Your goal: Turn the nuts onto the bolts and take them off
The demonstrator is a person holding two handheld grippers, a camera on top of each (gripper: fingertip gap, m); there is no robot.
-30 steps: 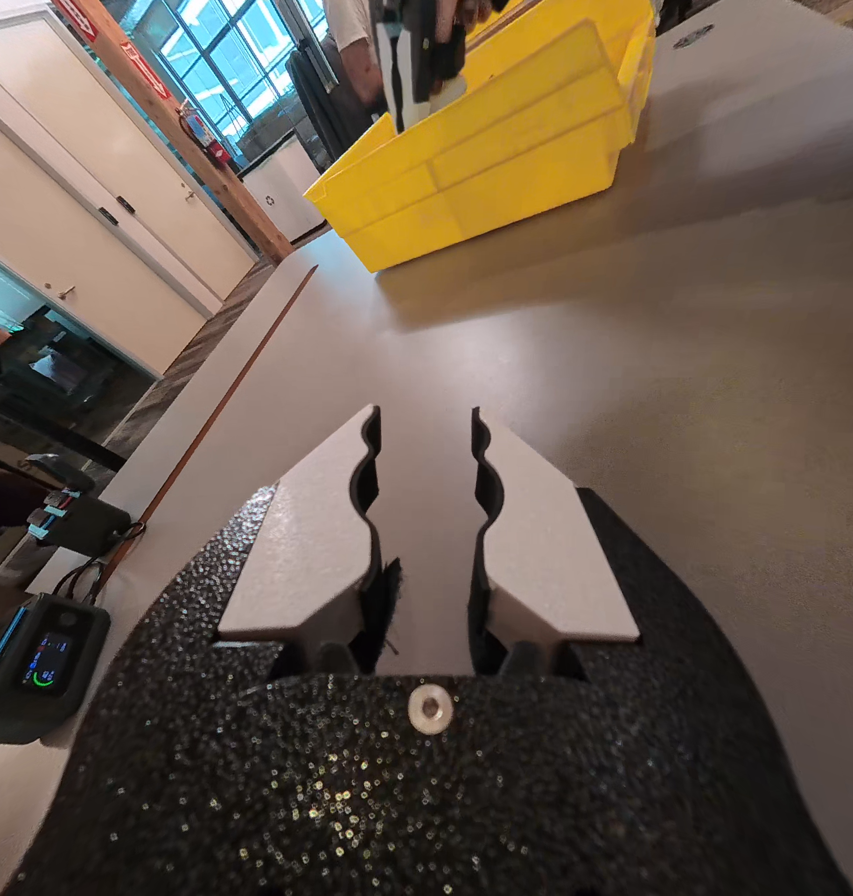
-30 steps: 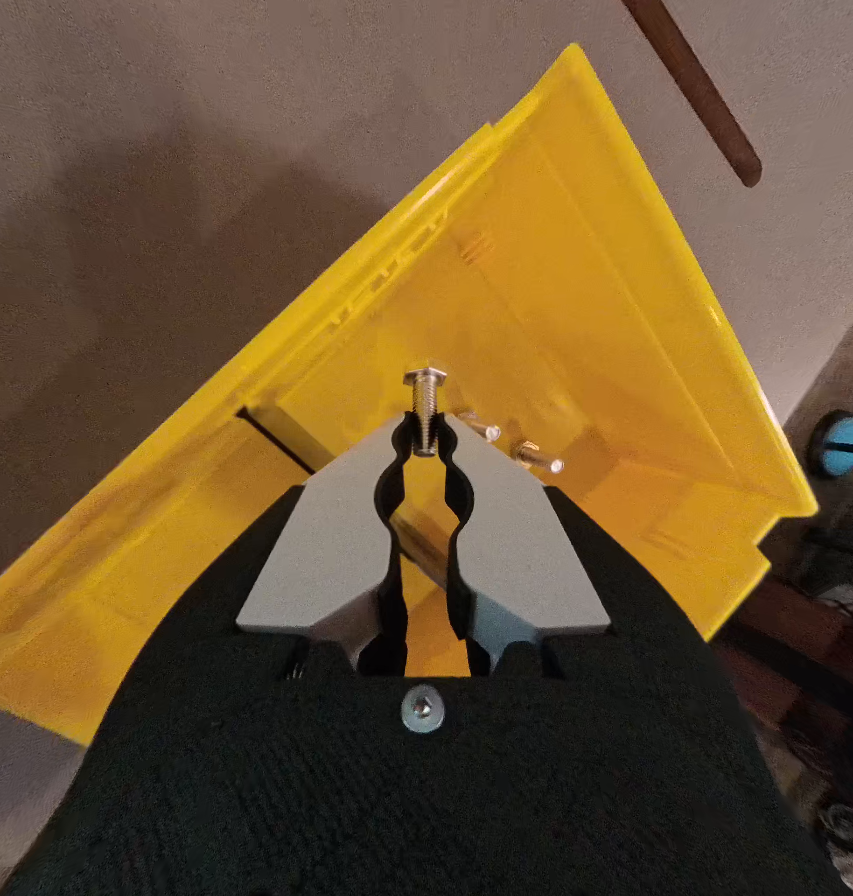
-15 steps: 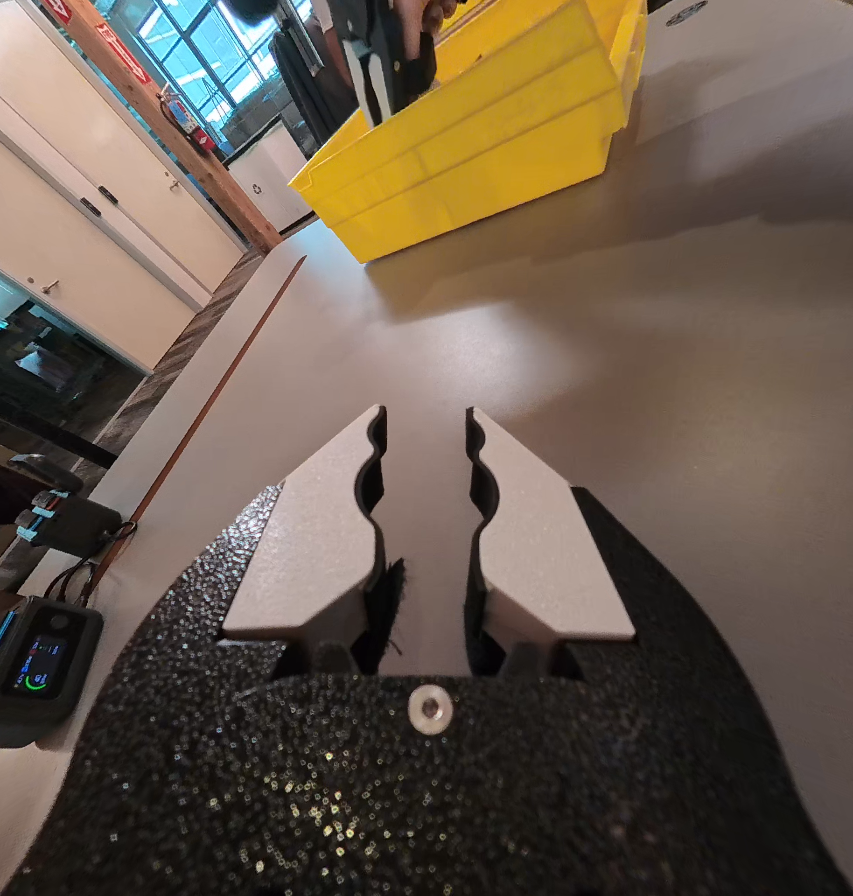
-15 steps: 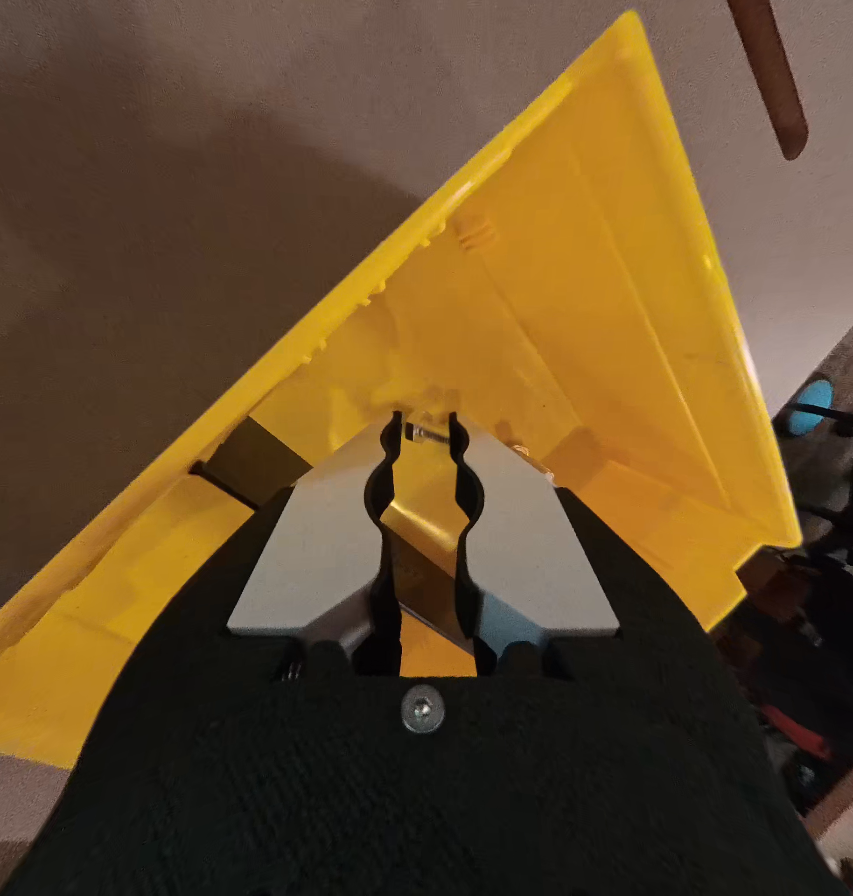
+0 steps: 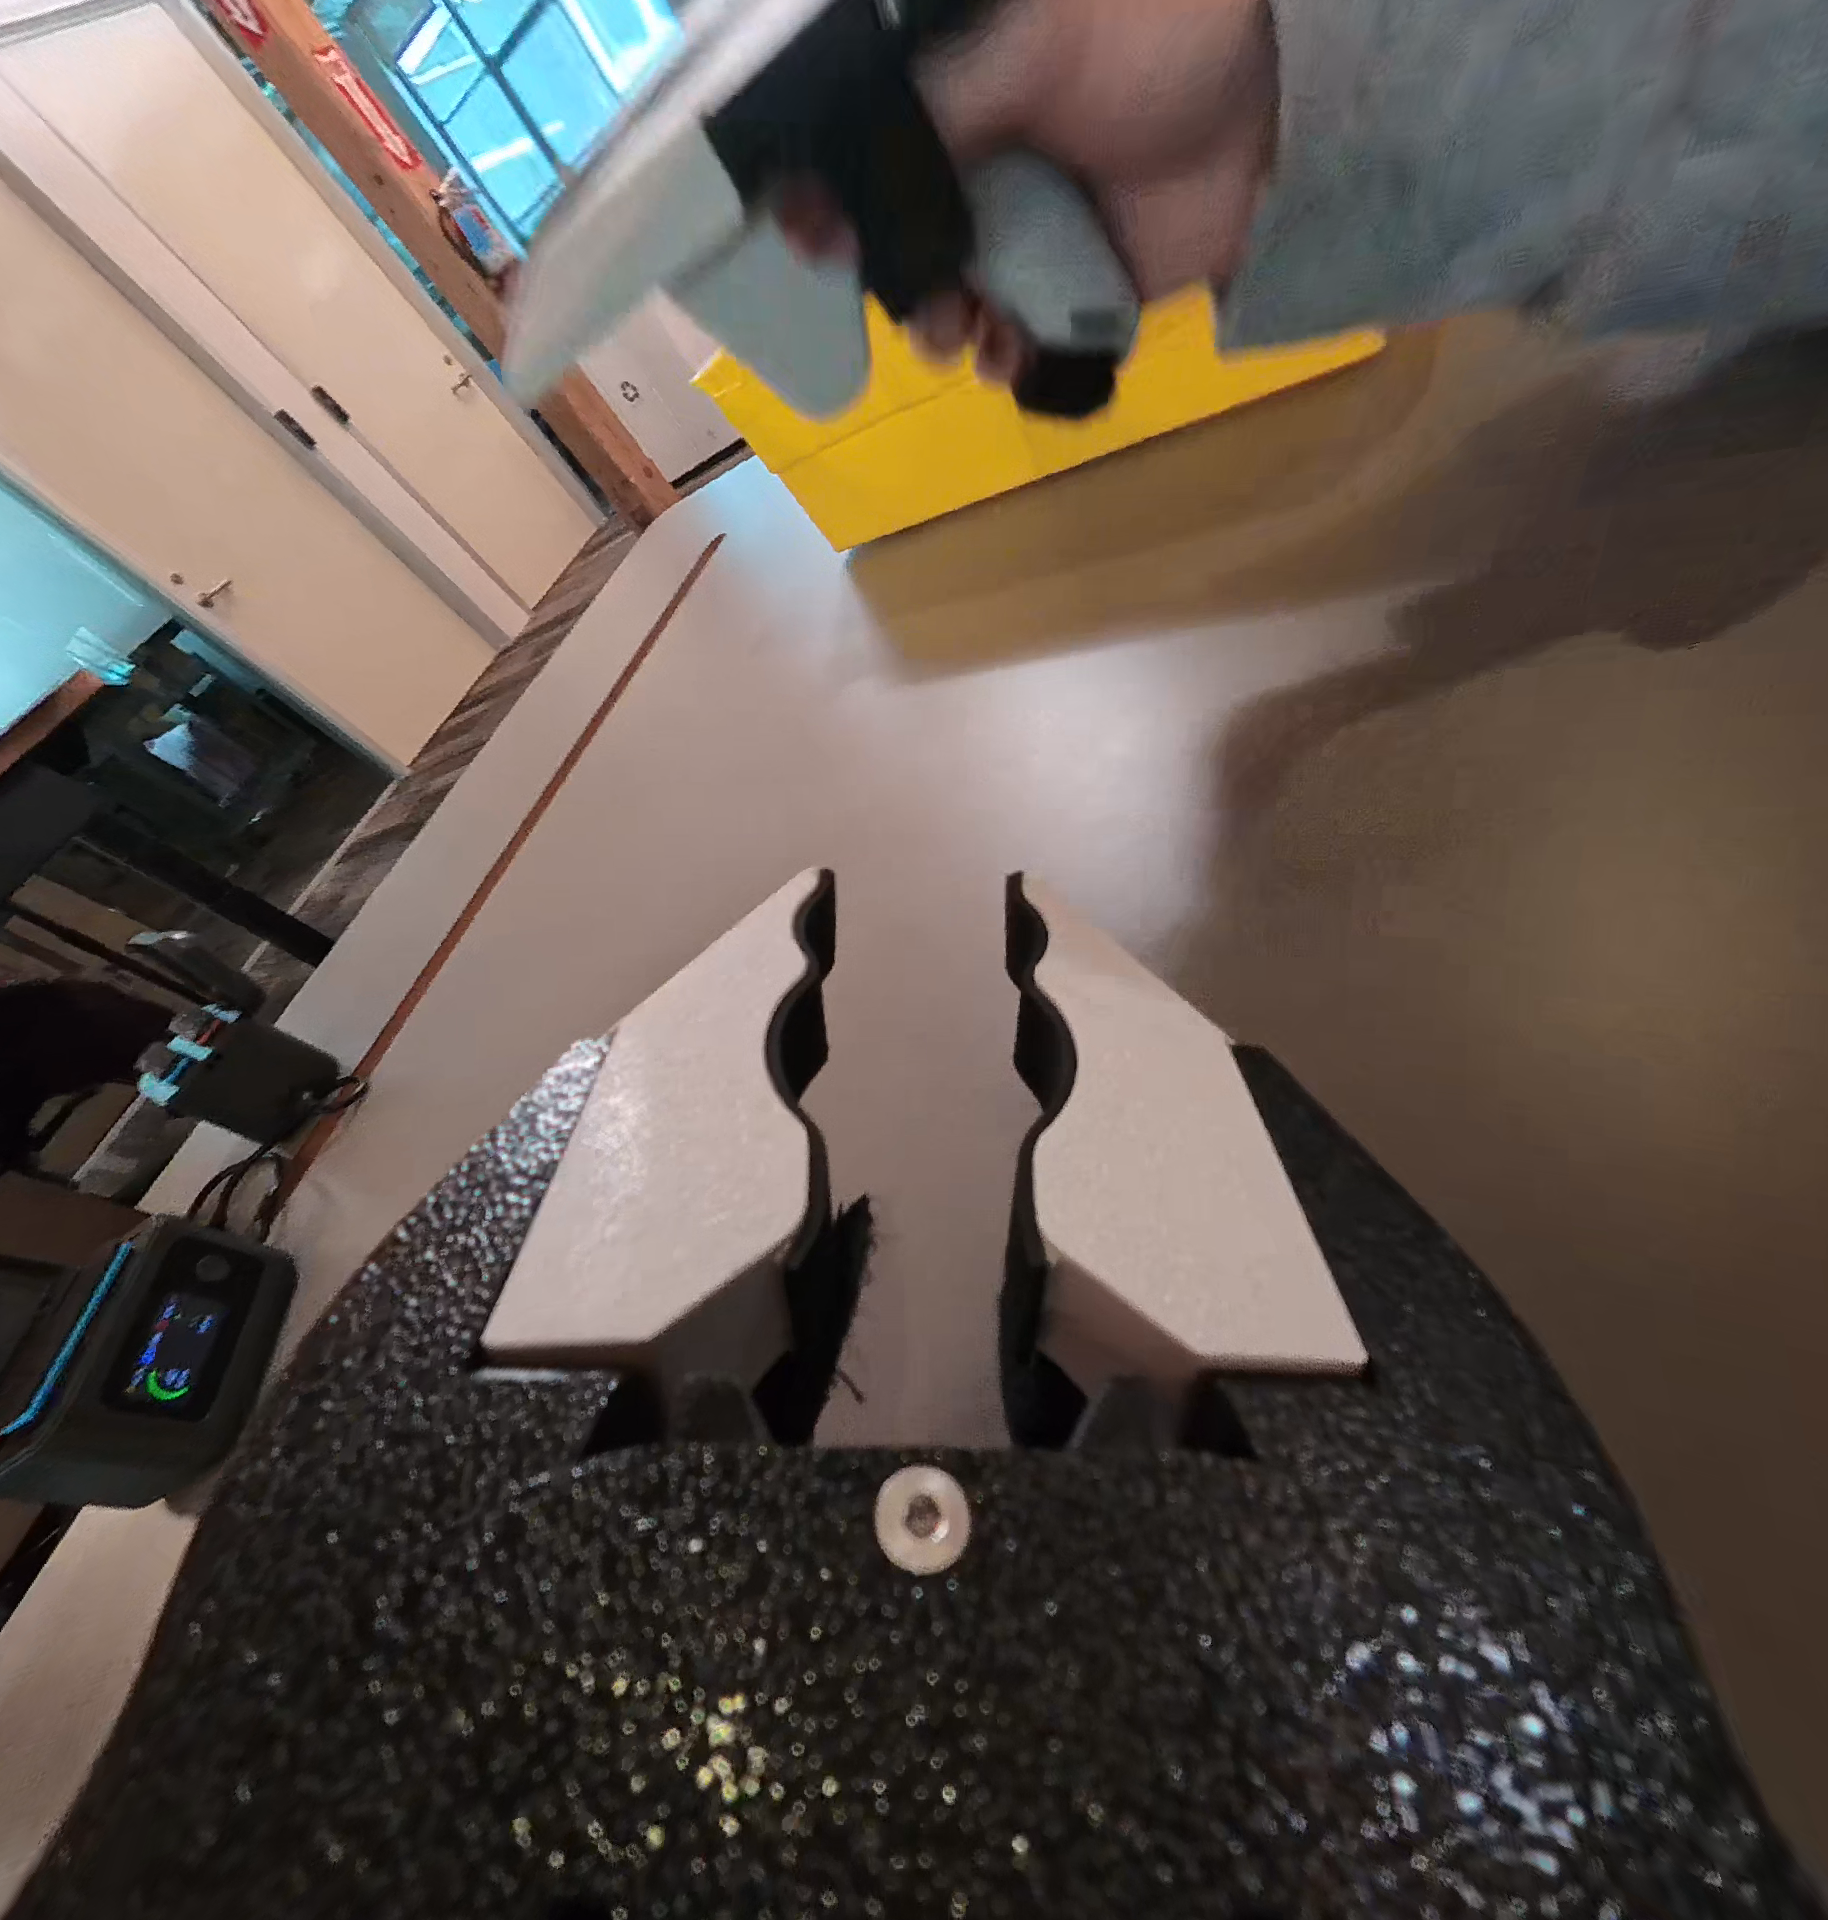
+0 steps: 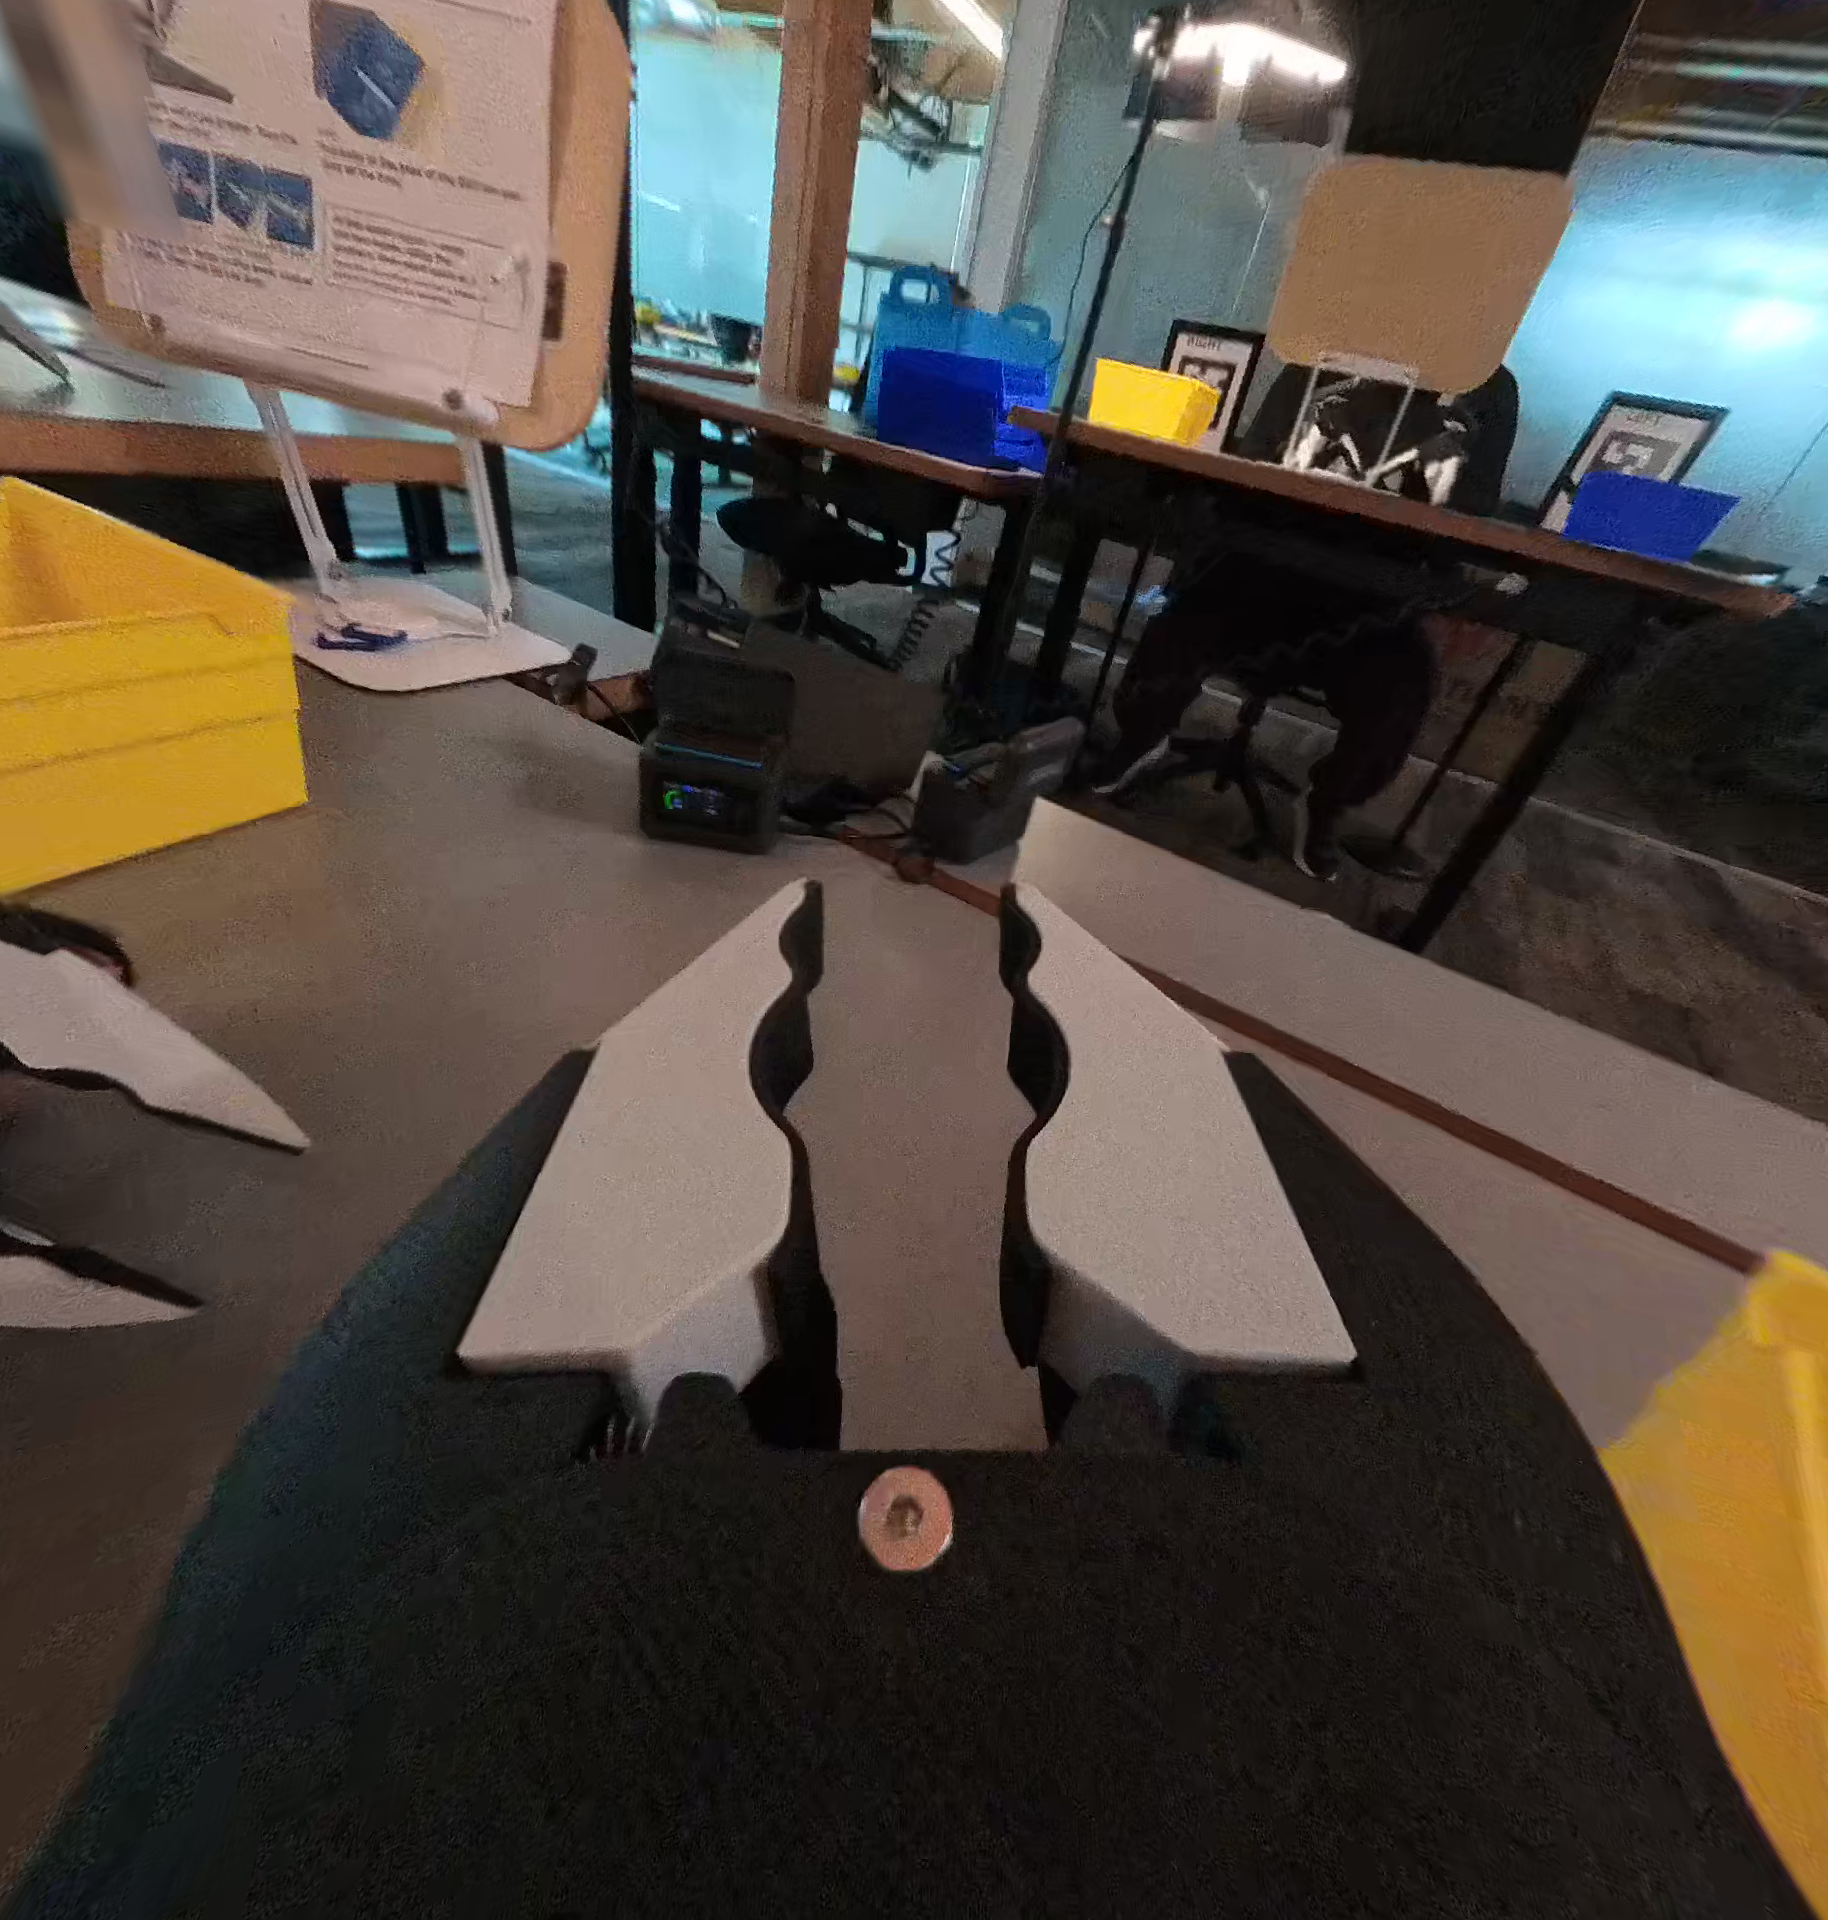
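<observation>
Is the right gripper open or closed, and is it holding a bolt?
Open and empty. In the right wrist view the right gripper has its jaws apart, with only bare grey table showing between them.

Grey table (image 6: 453, 935), small screened device (image 6: 712, 774), stand-mounted sheet (image 6: 338, 187).

Motion blur smears the right gripper (image 5: 681, 260) and the hand (image 5: 1097, 135) gripping it, hiding much of the yellow bin (image 5: 993, 447) behind. In the right wrist view, a second yellow bin (image 6: 1762, 1538) is cut off at the right edge.
</observation>
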